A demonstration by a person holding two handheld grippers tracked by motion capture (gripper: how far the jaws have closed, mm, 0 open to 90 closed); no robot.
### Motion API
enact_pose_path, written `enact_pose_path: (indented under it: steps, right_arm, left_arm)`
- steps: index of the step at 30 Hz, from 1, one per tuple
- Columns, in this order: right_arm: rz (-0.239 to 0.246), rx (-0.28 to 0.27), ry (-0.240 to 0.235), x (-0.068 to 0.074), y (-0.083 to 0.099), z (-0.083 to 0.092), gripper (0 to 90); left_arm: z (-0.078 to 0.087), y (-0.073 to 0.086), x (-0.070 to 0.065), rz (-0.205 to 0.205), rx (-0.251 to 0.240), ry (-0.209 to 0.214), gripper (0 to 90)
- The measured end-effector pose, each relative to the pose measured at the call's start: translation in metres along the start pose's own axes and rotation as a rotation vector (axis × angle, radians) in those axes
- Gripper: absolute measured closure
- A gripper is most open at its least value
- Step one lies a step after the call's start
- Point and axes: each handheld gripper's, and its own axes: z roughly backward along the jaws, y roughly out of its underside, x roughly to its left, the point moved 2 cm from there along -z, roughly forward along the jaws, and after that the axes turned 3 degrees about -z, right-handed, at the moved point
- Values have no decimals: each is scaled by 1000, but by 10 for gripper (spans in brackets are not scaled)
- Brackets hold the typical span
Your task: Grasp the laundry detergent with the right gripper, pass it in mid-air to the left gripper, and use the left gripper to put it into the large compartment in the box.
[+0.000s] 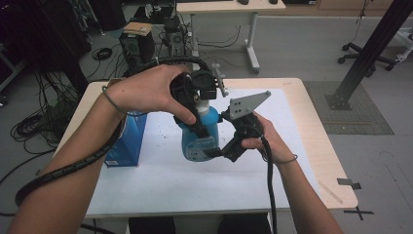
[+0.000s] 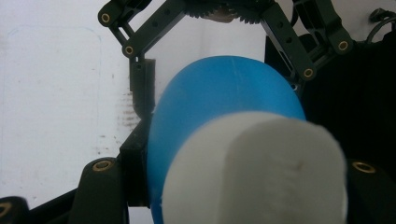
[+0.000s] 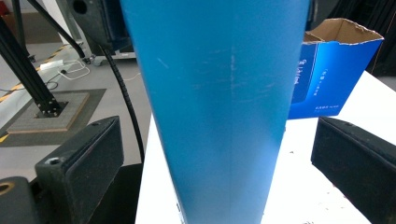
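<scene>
The blue bottle [image 1: 198,134] stood mid-desk [image 1: 302,146], blocking passage between both grippers. An open blue box [image 1: 127,139] obstructed the desk at nine o'clock of it. From three to six o'clock the white mat [image 1: 185,185] lay bare, leaving free passage.

A blue bottle [image 3: 219,107] runs down the middle of the frame from the top edge to the bottom, narrowing downward. The right gripper [image 3: 219,177] has its two black pads [image 3: 86,163] at lower left and lower right, each standing clear of the bottle with white table [image 3: 303,186] showing in the gap. An open blue carton [image 3: 334,70] stands at the upper right.
</scene>
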Motion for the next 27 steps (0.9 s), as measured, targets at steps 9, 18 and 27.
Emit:
enact_pose_path:
  steps: [9, 18, 27]
  right_arm:
    - [-20, 40, -6, 0, 1, 2, 28]
    - [-55, 154, 8, -1, 3, 15, 42]
    - [-83, 288, 42, -4, 12, 29, 49]
  left_arm:
    - [1, -1, -1, -5, 3, -8, 378]
    - [3, 2, -2, -3, 4, -7, 378]
    - [8, 7, -1, 9, 5, -18, 378]
